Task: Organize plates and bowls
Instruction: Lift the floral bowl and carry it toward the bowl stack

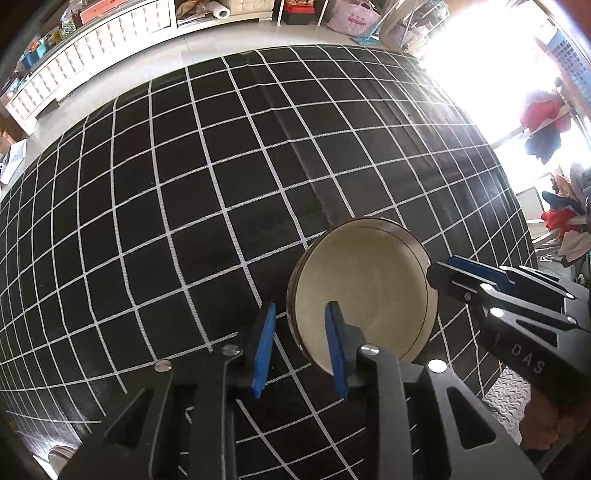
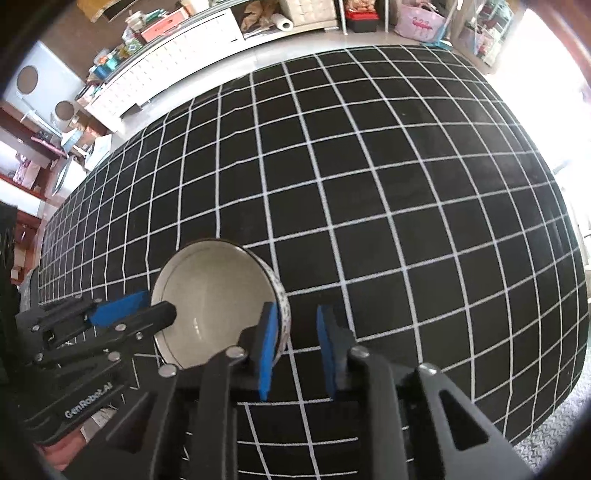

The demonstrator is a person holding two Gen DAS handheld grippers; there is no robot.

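While readying a two-handed lift: straddling opposite rims of bowl (image 1: 362, 291) on cloth (image 1: 184, 184) with left gripper (image 1: 301, 314) and right gripper (image 2: 298, 314), both narrow, not visibly pinching. Likely needing next: closing firmly, lifting level together.

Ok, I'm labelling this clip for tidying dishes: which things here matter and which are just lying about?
Job: cream ceramic bowl with dark rim; left gripper; right gripper, jaws of both astride its rim.
Lying about: white paper-towel roll; pink fabric bag; white drawer cabinet; black grid-checked tablecloth.
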